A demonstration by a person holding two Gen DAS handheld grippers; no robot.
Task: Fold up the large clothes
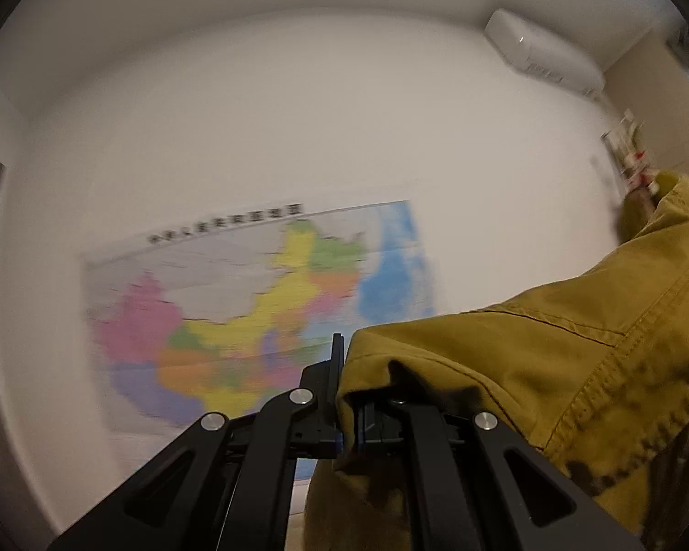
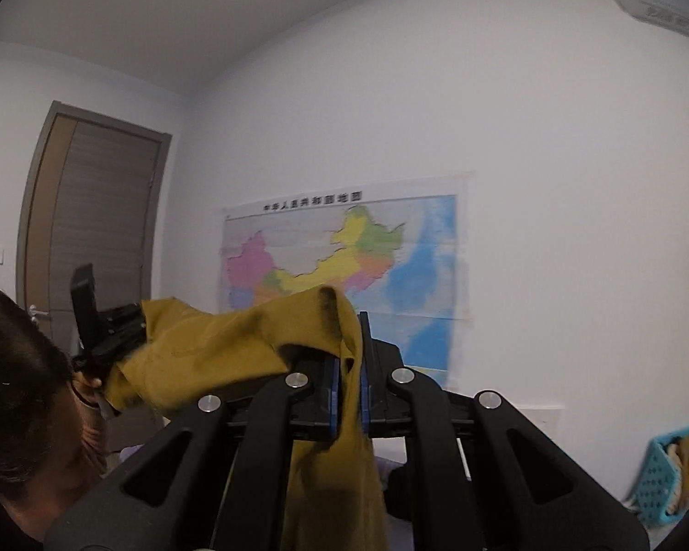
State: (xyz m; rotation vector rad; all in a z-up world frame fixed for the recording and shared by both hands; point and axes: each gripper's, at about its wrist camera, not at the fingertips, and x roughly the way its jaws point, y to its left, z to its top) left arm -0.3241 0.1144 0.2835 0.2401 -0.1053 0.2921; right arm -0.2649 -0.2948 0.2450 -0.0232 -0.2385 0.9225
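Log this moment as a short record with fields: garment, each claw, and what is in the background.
garment: mustard-yellow garment, lifted in the air and stretched between both claws
left claw: shut on the garment's edge
right claw: shut on a bunched fold, cloth hanging down below it
background: coloured map on a white wall, door to its left, blue basket at lower right

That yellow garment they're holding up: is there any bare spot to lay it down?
No bare surface shows. Both cameras look up at the white wall, the map and the door. The garment hangs stretched between the left gripper and right gripper. Low right is crowded by a full blue basket.
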